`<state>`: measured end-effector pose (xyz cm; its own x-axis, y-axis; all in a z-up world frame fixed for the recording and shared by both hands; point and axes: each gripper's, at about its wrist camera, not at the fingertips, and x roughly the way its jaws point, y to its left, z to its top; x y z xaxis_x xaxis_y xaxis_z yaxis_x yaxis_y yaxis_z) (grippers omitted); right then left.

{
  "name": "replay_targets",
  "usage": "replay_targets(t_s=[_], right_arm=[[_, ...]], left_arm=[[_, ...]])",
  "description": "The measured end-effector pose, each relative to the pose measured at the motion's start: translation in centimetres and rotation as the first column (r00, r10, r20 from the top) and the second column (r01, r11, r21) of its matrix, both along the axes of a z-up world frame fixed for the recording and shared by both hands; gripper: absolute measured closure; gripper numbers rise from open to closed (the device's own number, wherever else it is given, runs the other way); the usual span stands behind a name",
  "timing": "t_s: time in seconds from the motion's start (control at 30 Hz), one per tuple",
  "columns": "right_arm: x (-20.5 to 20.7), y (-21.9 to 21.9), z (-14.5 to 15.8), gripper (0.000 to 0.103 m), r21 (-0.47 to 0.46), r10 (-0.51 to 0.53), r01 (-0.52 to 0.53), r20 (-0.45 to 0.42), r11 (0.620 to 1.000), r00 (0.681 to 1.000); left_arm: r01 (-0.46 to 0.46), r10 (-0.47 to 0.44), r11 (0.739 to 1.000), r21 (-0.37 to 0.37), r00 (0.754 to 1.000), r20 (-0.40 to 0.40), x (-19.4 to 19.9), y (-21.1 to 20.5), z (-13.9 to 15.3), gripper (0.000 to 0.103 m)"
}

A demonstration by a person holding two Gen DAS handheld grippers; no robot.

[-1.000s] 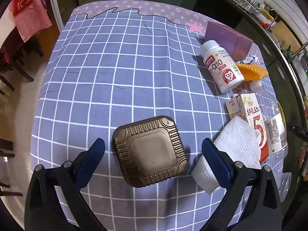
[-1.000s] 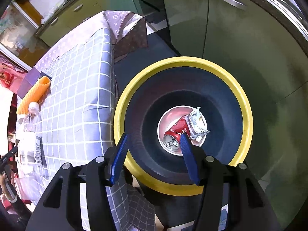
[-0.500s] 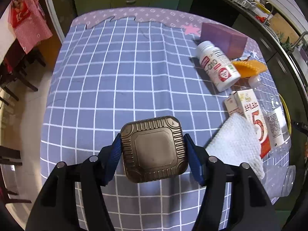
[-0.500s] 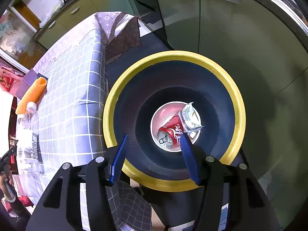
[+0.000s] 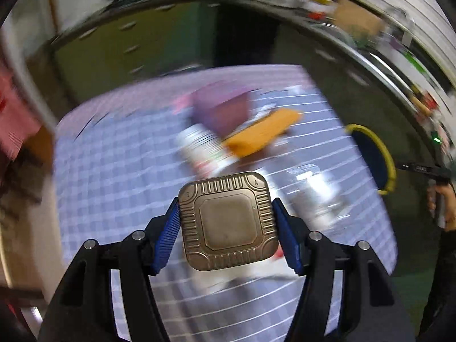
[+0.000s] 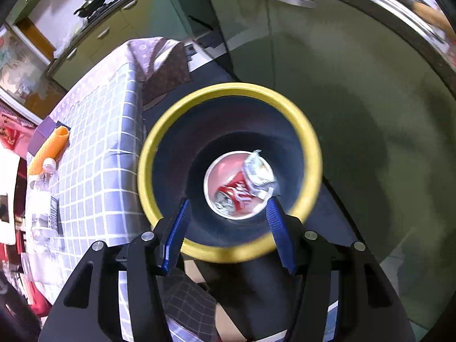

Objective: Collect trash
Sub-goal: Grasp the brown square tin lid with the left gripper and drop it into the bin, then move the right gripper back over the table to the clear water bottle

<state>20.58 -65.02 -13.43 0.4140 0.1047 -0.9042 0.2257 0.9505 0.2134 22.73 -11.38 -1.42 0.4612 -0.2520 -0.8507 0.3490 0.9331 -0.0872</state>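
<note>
Left wrist view: my left gripper (image 5: 228,222) is pinching the brown foil tray (image 5: 229,221), one blue pad on each side edge, tray bottom facing the cam. The jaws closed in on it within the last sec and it's now clear of the tabletop (image 5: 114,176). Rest of the view is smeared w/ motion blur. Behind the tray I count 1 purple box (image 5: 225,111), 1 orange roll (image 5: 265,136), 1 white pill bottle (image 5: 199,148) and 1 clear plastic bottle (image 5: 319,193); other bits too blurred to name. The yellow-rimmed bin (image 5: 387,159) sits off the far right edge of the tabletop, w/ my other gripper's hand (image 5: 447,208) just past it.

To do this step well, imo: keep the squeeze even, since thin foil will prob buckle or slip if I clamp harder. Carry it flat across to the bin, get fully over the opening, then let go.

Right wrist view: right gripper (image 6: 228,225) is spread and holding nothing, hanging above the bin (image 6: 176,119), which stands on the floor just beside the tabletop (image 6: 108,154). Inside I count 1 red can (image 6: 236,193) and 1 crumpled wrapper (image 6: 258,173) at the bottom. On the cloth I see the orange roll (image 6: 51,148) and 1 clear bottle (image 6: 42,193). I should prob shift this gripper aside so the tray has a free drop.
</note>
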Motion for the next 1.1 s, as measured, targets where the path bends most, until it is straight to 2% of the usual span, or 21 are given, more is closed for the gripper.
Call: replay_targets(t_s=[0.1, 0.17, 0.3, 0.43, 0.57, 0.63, 0.7, 0.77, 0.83, 0.97, 1.1], right_arm=[[-2.5, -1.3, 0.7, 0.048, -0.026, -0.03, 0.031, 0.016, 0.999, 0.999], [-4.4, -2.1, 1.3, 0.048, -0.045, -0.051, 0.053, 0.034, 0.998, 0.998], [-8.3, -3.5, 2.6, 0.048, -0.055, -0.085, 0.089, 0.079, 0.994, 0.993], [-12.1, -4.6, 3.2, 0.048, -0.056, -0.109, 0.115, 0.104, 0.992, 0.989], [-15.5, -5.4, 3.0, 0.048, -0.054, -0.134, 0.141, 0.112, 0.989, 0.985], [-16.6, -5.8, 2.8, 0.045, -0.046, -0.145, 0.151, 0.112, 0.987, 0.983], [-17.7, -6.3, 2.6, 0.043, -0.044, -0.155, 0.161, 0.11, 0.986, 0.982], [-18.1, -6.5, 2.5, 0.043, -0.044, -0.159, 0.165, 0.11, 0.985, 0.981], [-18.5, -6.8, 2.4, 0.043, -0.043, -0.164, 0.169, 0.11, 0.985, 0.98], [-18.2, -7.0, 2.2, 0.043, -0.036, -0.16, 0.165, 0.11, 0.986, 0.981], [-17.1, -5.9, 1.8, 0.043, -0.034, -0.134, 0.138, 0.101, 0.99, 0.986]], left_arm=[[0.173, -0.173, 0.985, -0.021, 0.985, -0.004, 0.4, -6.7, 1.6, 0.043], [0.293, -0.293, 0.956, -0.011, 0.956, -0.012, 0.4, -12.3, 2.3, 0.042], [0.45, -0.448, 0.892, 0.037, 0.893, -0.053, 0.8, -21.7, 2.2, 0.042], [0.523, -0.514, 0.85, 0.06, 0.849, -0.12, 2.2, -30.0, 0.5, 0.042], [0.541, -0.525, 0.838, 0.065, 0.834, -0.17, 4.0, -36.2, -2.1, 0.041], [0.535, -0.517, 0.842, 0.07, 0.837, -0.176, 5.0, -38.1, -3.0, 0.039], [0.522, -0.506, 0.851, 0.054, 0.844, -0.18, 5.9, -39.7, -3.7, 0.028], [0.501, -0.486, 0.863, 0.066, 0.859, -0.163, 6.4, -40.4, -3.9, 0.026], [0.507, -0.492, 0.86, 0.066, 0.856, -0.159, 6.4, -40.7, -3.8, 0.026], [0.511, -0.503, 0.859, 0.026, 0.852, -0.143, 5.7, -39.3, -2.4, 0.026], [0.506, -0.508, 0.861, -0.052, 0.86, -0.051, 3.7, -34.8, 1.0, 0.025]])
